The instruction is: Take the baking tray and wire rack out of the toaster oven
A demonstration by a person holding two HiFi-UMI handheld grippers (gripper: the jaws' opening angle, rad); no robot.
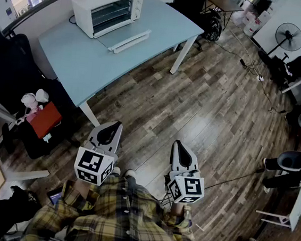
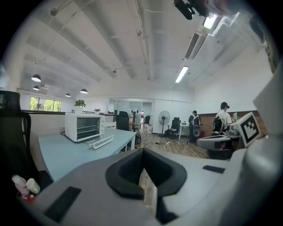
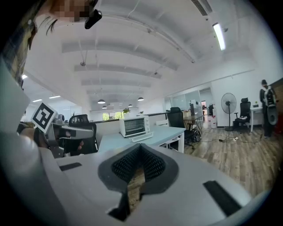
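At far left, a red pouch [image 1: 45,118] lies on dark furniture. Beside it, a pale blue table [image 1: 76,61] fills the upper left of the head view. A white toaster oven [image 1: 106,10] stands at the table's far end. Its glass door [image 1: 128,40] is folded down flat on the tabletop. Thin horizontal bars show in the dark opening, but the baking tray and wire rack inside cannot be told apart.

At the bottom, a person in a yellow plaid shirt [image 1: 124,221] stands on the wooden floor [image 1: 210,107], well away from the table. The left gripper [image 1: 112,129] has its jaws pressed together with nothing between them. Further right, the right gripper [image 1: 180,151] is likewise closed and empty. A pedestal fan [image 1: 288,36] stands at upper right.
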